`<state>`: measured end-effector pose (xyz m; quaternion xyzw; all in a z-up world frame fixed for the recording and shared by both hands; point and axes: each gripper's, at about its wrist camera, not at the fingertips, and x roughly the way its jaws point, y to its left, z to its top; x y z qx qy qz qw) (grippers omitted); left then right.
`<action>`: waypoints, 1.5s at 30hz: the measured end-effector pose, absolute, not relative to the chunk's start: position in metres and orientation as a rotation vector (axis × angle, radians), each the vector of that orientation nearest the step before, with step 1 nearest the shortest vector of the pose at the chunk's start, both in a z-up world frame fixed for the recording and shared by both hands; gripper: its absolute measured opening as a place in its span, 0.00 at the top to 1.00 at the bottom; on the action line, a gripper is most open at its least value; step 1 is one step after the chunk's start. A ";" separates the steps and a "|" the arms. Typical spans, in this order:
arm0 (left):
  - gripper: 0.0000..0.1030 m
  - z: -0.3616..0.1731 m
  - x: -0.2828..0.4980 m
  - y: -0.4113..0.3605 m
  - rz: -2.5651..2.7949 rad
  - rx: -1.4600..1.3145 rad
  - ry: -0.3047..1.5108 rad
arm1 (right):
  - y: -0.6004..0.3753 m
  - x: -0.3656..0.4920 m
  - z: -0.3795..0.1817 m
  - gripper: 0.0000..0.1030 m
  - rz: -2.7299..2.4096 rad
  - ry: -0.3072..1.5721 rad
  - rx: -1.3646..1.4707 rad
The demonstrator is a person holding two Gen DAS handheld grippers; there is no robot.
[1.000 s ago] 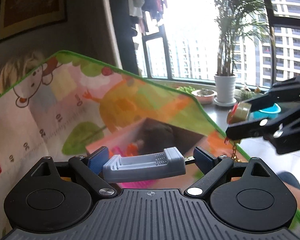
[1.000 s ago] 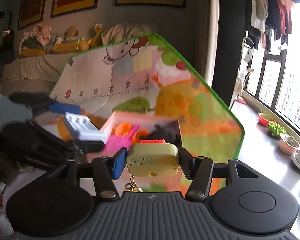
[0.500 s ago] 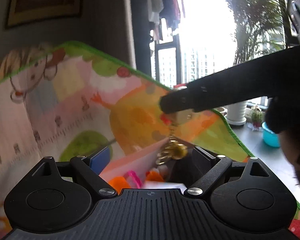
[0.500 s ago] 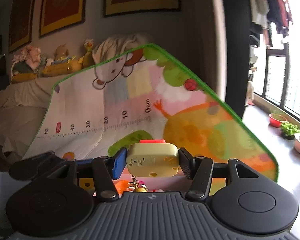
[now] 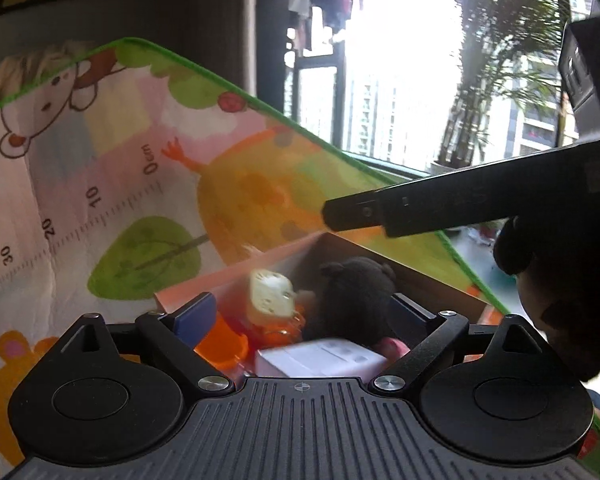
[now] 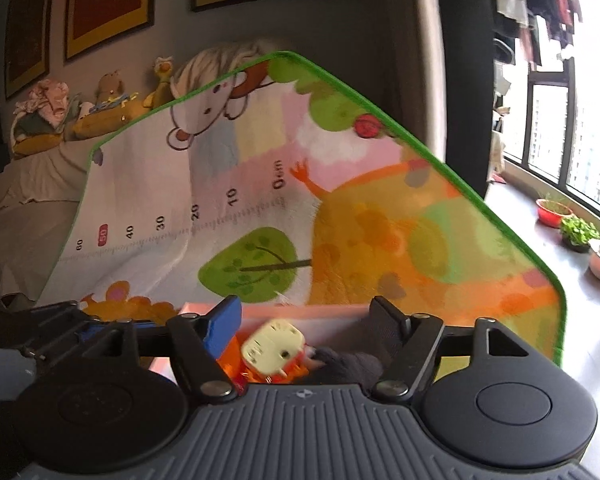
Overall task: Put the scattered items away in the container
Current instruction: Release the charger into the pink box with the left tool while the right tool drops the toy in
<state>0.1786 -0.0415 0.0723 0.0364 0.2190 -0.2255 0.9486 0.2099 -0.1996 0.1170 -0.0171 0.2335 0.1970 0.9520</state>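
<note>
In the left wrist view, the pink box (image 5: 236, 276) lies on the play mat right below my open left gripper (image 5: 304, 314). Inside it are a yellow keychain toy (image 5: 270, 294), a dark plush (image 5: 356, 296), an orange toy (image 5: 220, 344) and a blurred white-grey adapter (image 5: 320, 358). One black finger (image 5: 380, 212) of the right gripper reaches over the box from the right. In the right wrist view, my right gripper (image 6: 306, 322) is open above the box (image 6: 324, 312). The blurred yellow toy (image 6: 274, 350) is loose below its jaws, beside the plush (image 6: 340, 364).
The colourful play mat (image 6: 260, 200) with a green border and ruler print slopes up behind the box. A bed with stuffed toys (image 6: 60, 120) is at the back left. A window ledge with plant pots (image 6: 580, 232) runs along the right. A hand (image 5: 560, 300) holds the right gripper.
The left gripper opened and its grey adapter now lies in the box. The right gripper moved over the box and opened, and the yellow keychain toy dropped in.
</note>
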 end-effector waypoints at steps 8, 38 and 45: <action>0.03 0.065 0.140 -0.027 -0.412 0.030 0.520 | -0.245 0.200 0.081 0.17 0.381 0.637 0.068; 0.02 0.041 0.135 0.041 -0.347 -0.101 0.553 | -0.152 0.216 0.055 0.05 0.487 0.721 0.100; 0.00 0.039 0.123 0.036 -0.248 -0.084 0.541 | -0.176 0.193 0.058 0.00 0.380 0.648 0.191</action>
